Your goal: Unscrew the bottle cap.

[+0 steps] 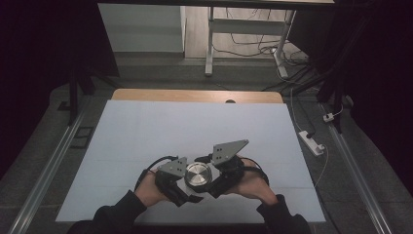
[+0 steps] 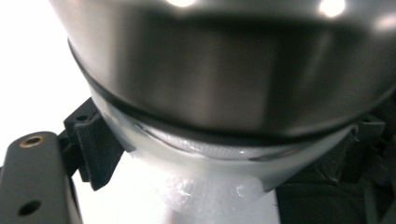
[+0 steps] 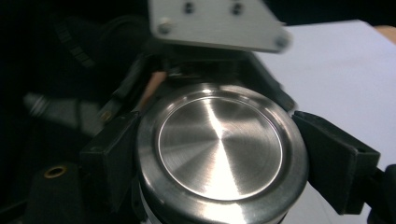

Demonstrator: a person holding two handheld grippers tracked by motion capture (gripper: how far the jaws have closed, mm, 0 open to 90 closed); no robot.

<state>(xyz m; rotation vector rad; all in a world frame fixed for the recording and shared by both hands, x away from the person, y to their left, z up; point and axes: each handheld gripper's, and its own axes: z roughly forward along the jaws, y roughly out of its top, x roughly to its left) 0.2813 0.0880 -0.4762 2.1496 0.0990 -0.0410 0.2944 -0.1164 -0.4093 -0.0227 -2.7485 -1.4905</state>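
Steel lid (image 3: 219, 149) pinched by right tongs (image 1: 220, 176), jar body (image 2: 224, 158) below it by left tongs (image 1: 181, 187). Smooth metal may slip when twisted; jar could tip.

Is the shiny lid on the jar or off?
On. The steel lid sits flat atop the clear jar, a dark ring sealing their join.

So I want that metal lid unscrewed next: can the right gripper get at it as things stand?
Probably yes: the right gripper already has a jaw on each side of the metal lid, while the left gripper clamps the clear jar body below.
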